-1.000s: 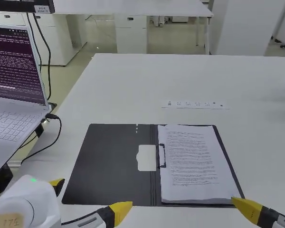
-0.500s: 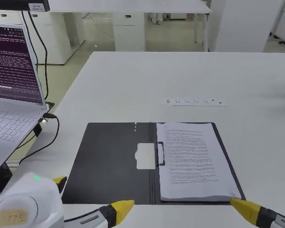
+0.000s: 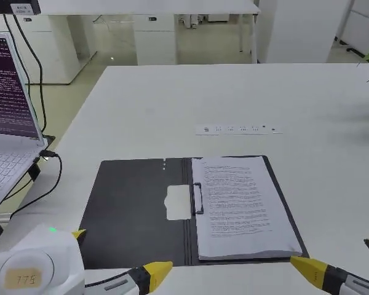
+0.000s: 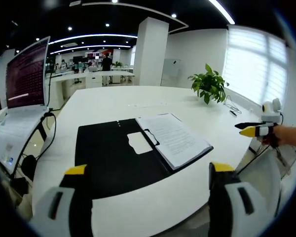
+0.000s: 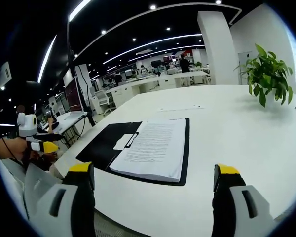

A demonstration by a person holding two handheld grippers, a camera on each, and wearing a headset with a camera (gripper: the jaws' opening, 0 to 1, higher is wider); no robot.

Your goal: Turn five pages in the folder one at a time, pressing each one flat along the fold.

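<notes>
A black folder lies open on the white table, with a stack of printed pages on its right half under a clip. Near the table's front edge, left of the folder's near corner, my left gripper stands open and holds nothing. My right gripper is open too, just off the pages' near right corner and apart from them. The left gripper view looks between its spread jaws at the folder and pages. From the right gripper, the pages lie ahead.
An open laptop stands at the left with a black cable running toward the folder. A white power strip lies beyond the folder. A potted plant sits at the table's far right.
The head camera has turned a little to the right. The folder and pages lie as before, and both grippers stay open near the front edge.
</notes>
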